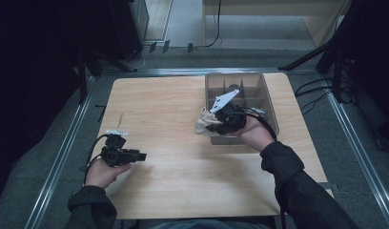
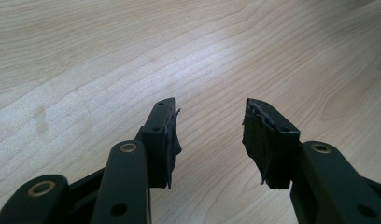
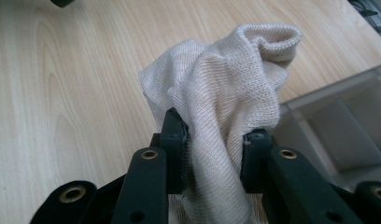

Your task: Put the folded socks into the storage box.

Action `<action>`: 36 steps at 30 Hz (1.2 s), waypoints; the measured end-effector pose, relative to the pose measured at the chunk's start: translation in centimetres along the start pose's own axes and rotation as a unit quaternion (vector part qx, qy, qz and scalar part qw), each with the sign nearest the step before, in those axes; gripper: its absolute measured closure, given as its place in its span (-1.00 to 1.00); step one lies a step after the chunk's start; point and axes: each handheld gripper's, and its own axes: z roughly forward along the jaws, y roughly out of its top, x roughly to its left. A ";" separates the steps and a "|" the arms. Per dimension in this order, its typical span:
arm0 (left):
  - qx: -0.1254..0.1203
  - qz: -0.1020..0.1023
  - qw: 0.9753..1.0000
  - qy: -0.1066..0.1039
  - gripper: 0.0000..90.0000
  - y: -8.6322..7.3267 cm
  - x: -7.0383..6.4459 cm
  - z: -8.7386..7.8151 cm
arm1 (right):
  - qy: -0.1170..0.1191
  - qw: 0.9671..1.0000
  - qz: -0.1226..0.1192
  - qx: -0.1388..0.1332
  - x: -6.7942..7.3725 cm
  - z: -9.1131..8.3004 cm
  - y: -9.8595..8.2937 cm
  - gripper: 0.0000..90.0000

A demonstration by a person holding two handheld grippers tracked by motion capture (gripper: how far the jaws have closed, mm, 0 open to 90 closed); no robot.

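Beside one tray [image 1: 271, 110], one sock [image 3: 221, 102] gripped

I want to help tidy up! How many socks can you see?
1. The beige sock is pinched in the right gripper beside the divided bin at the table's right. More may be hidden inside the bin.

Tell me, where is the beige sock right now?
The beige sock is pinched in the right gripper, held at the near left edge of the grey divided bin on the table's right side.
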 end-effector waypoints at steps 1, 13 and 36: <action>0.001 0.000 1.000 0.000 0.18 0.0 0.0 0.0 | -0.001 1.000 0.000 0.001 -0.2 -0.1 -0.1 0.53; 0.003 0.000 1.000 -0.001 0.18 0.0 0.0 0.2 | -0.021 1.000 0.007 0.006 -1.8 -1.8 -0.6 0.53; 0.009 0.003 1.000 -0.003 0.17 0.1 0.0 0.4 | -0.031 0.997 0.008 0.065 -4.0 0.0 -3.6 0.53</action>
